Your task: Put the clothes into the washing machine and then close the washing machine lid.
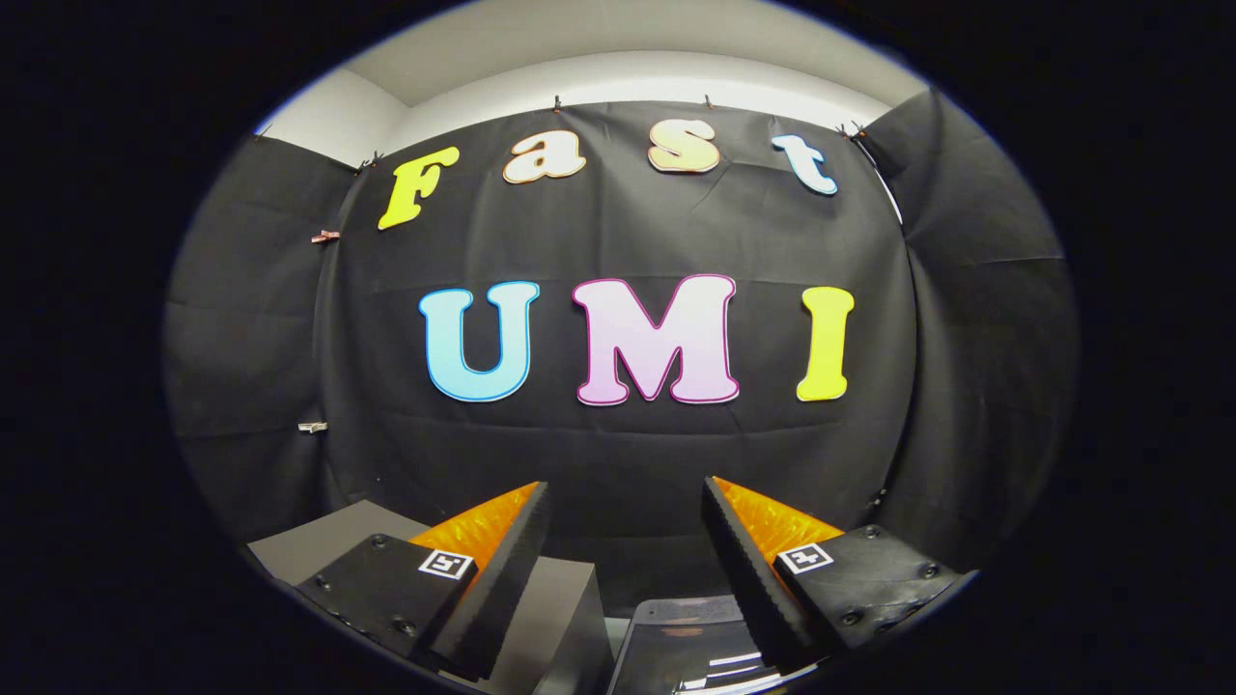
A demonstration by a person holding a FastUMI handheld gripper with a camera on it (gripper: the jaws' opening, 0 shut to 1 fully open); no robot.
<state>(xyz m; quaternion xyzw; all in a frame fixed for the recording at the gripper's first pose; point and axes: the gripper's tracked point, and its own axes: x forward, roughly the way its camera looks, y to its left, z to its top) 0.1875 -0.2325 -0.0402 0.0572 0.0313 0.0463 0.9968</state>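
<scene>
My gripper (626, 497) is held high and level, facing the booth's black cloth wall, and it is open with nothing between its fingers. Below and between the fingers shows the top of a small washing machine with a dark glossy lid (690, 642). Light reflects off the lid. I cannot tell from here whether the lid stands raised or lies flat. No clothes are between the fingers.
A grey box-like block (333, 541) stands under the left finger, beside the washing machine. The black cloth wall (618, 232) closes off the space ahead and on both sides, with a white wall above it.
</scene>
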